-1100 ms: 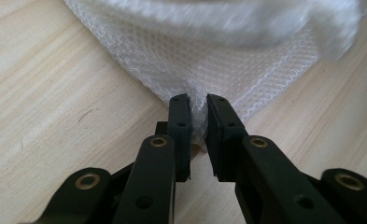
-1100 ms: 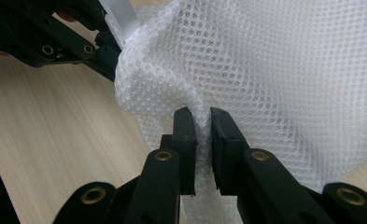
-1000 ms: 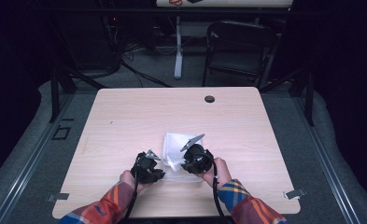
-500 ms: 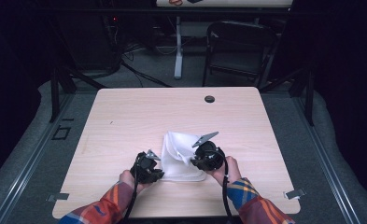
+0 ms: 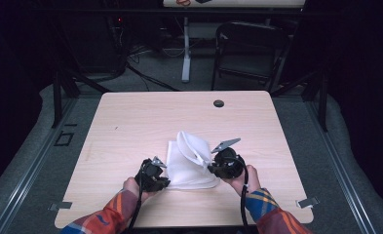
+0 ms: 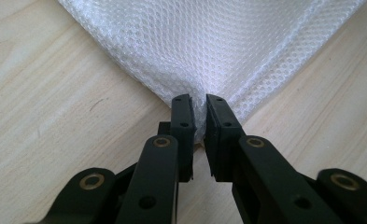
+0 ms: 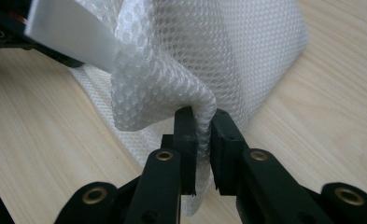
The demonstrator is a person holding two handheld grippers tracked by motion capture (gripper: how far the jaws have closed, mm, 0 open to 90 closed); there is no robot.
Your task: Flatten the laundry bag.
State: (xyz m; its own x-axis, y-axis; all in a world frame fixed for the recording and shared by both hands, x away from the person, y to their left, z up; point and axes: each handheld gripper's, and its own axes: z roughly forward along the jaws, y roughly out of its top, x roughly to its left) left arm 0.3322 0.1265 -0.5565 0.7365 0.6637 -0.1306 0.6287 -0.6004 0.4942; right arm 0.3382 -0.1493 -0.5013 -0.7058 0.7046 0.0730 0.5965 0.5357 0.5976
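Since the earlier picture, the right gripper (image 5: 209, 165) has slid to the right and a bit up, pulling its part of the white cloth (image 5: 189, 168) into a tall fold; the left gripper (image 5: 167, 181) has not moved.

Now the cloth lies on the near middle of the table (image 5: 130, 126), between the two grippers. On the left, the left gripper is closed tight on the near left corner of the cloth (image 6: 204, 60) and holds it down low by the wood. On the right, the right gripper (image 7: 203, 116) is closed tight on a bunched edge of the cloth (image 7: 172, 70), which is lifted off the table.

What could go wrong? I think the mesh is thin and slippery, so a hard pull could slide it out of the jaws on one side. If the right side lifts too fast, the fold could flop over crooked. If the left corner slips, the whole cloth could drag across the table.

Count: one cloth, two grippers, one table, and one small dark hole (image 5: 219, 103) at the far side of the table.
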